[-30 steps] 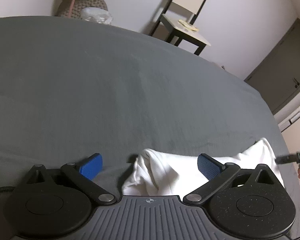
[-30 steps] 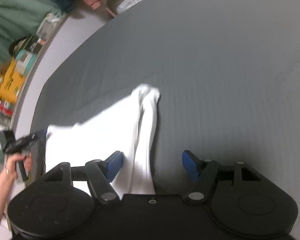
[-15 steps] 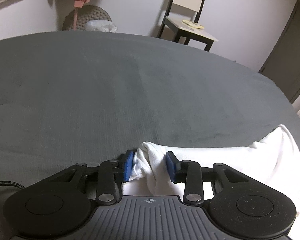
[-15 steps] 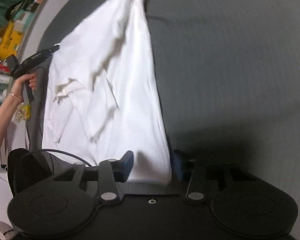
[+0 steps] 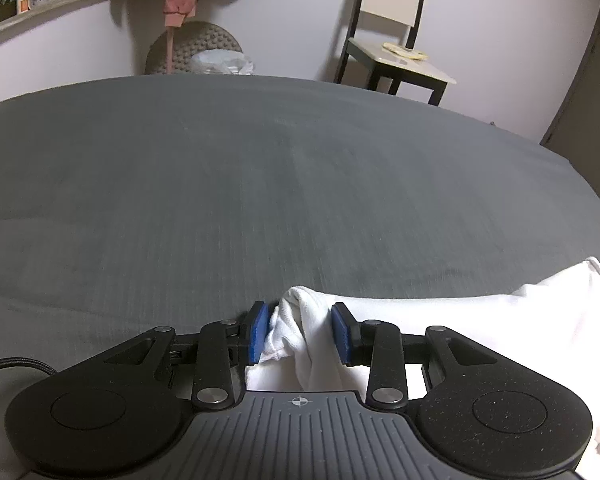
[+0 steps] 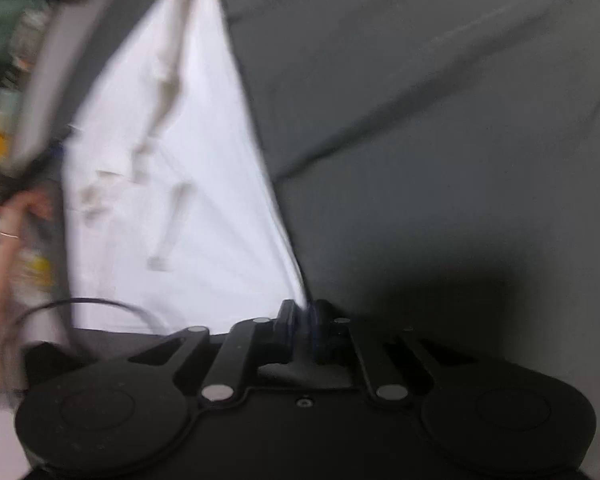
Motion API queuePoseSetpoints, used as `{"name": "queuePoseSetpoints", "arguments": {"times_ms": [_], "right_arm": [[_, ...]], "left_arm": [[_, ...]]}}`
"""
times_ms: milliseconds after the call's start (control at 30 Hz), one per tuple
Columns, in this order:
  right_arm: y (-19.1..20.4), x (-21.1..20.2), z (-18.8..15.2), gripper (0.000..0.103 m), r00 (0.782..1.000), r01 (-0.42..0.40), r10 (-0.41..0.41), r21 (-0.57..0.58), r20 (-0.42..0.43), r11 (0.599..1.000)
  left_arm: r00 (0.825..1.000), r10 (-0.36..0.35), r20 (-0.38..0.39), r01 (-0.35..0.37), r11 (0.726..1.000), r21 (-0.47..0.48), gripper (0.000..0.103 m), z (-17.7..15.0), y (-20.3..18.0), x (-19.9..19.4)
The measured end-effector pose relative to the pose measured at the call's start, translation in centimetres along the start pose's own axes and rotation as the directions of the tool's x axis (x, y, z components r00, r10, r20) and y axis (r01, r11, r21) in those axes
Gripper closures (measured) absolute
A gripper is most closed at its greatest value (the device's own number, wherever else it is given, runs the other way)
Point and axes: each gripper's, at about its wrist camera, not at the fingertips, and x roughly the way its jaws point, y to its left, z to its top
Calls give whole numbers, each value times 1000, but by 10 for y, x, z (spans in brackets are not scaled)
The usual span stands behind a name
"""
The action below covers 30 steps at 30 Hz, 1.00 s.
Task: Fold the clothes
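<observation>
A white garment (image 5: 480,320) lies at the near right of a dark grey bed cover (image 5: 260,200). My left gripper (image 5: 300,334) is shut on a bunched corner of it, cloth filling the gap between the blue pads (image 5: 258,332). In the right wrist view the same white garment (image 6: 172,160) stretches taut, lifted off the grey cover (image 6: 440,120), from a far corner down to my right gripper (image 6: 305,326), which is shut on its near corner. That view is blurred by motion.
A dark-legged chair (image 5: 396,60) stands against the wall beyond the bed, with a round knobbly cushion (image 5: 194,50) and a plastic bag (image 5: 222,62) beside it. A person's hand (image 6: 16,216) holds the other gripper at the left. A black cable (image 6: 100,304) loops nearby.
Both grippers went from open to shut on corners of the white garment. The right gripper has pulled its corner up, drawing the cloth taut. The left gripper has tilted up.
</observation>
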Motion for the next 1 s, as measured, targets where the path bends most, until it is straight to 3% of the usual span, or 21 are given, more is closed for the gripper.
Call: {"name": "queuePoseSetpoints", "arguments": {"times_ms": [33, 100, 167, 300, 400, 567, 667, 800, 833, 933, 1000], "right_arm": [[3, -3, 4, 84, 1000, 4, -4, -32, 11, 999], [16, -21, 17, 42, 995, 15, -4, -111, 100, 994], [35, -40, 41, 27, 979, 24, 13, -178, 205, 984], [81, -52, 113, 27, 939, 71, 31, -282, 342, 957], [118, -36, 171, 26, 923, 148, -7, -338, 384, 929], [152, 3, 243, 19, 959, 208, -97, -425, 266, 881], [160, 14, 258, 19, 967, 237, -154, -501, 202, 832], [166, 15, 275, 19, 974, 191, -97, -522, 203, 831], [166, 17, 279, 20, 976, 189, -100, -516, 196, 836], [162, 29, 294, 44, 974, 220, -165, -462, 156, 859], [157, 33, 302, 48, 977, 208, -171, -419, 124, 884]], "left_arm": [[1000, -14, 0, 14, 1000, 10, 67, 1, 0, 1], [999, -48, -9, 48, 998, 31, 67, 5, 1, 4], [996, -82, -17, 83, 996, 39, 66, 8, 5, 7], [982, -185, -33, 184, 982, -32, 38, 11, 20, 9], [979, -199, -39, 199, 980, -20, 37, 16, 24, 8], [978, -161, -133, 162, 987, -2, 37, 26, 28, 18], [967, -197, -158, 205, 978, 31, 37, 30, 29, 20], [957, -215, -195, 237, 967, 95, 38, 33, 25, 21], [955, -217, -202, 240, 966, 99, 38, 34, 25, 21], [951, -217, -220, 245, 963, 109, 39, 38, 25, 22], [951, -212, -227, 241, 964, 110, 46, 42, 25, 21]]}}
